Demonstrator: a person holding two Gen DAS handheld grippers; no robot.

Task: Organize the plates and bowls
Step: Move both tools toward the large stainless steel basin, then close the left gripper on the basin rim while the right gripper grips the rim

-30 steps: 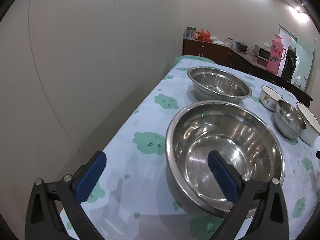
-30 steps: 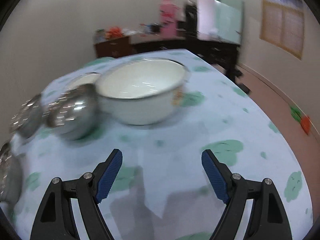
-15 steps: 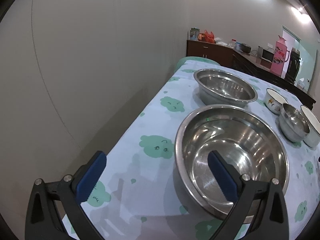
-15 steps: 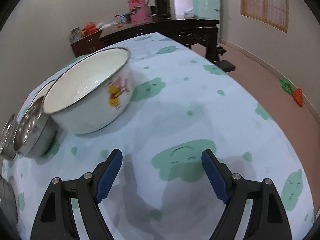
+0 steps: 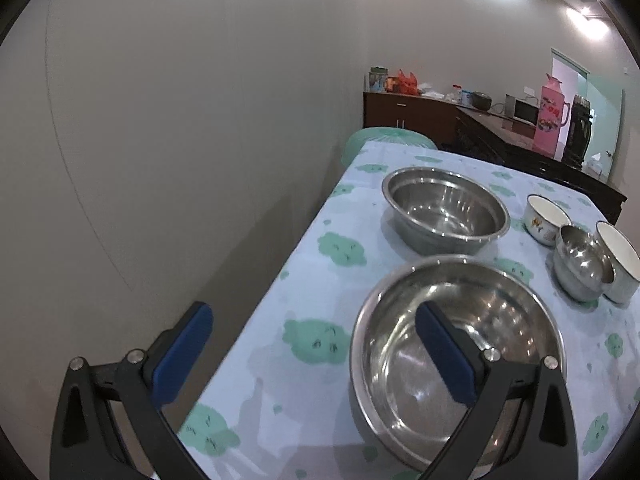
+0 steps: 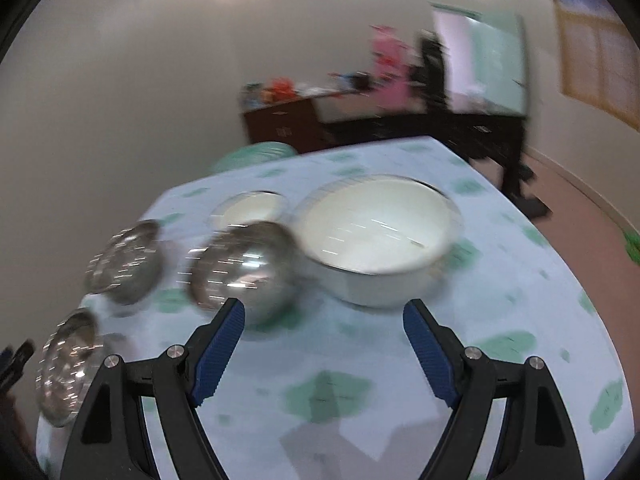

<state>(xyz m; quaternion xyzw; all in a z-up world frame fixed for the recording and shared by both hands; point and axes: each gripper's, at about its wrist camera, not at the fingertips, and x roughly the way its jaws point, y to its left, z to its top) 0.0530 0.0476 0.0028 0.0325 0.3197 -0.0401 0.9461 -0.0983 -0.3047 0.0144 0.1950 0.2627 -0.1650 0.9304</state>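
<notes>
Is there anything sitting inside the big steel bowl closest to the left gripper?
No, the big steel bowl shows only its bare shiny inside.

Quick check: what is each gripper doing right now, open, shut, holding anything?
Left gripper: open, holding nothing, one finger over the large steel bowl.
Right gripper: open, holding nothing, above the tablecloth.
</notes>
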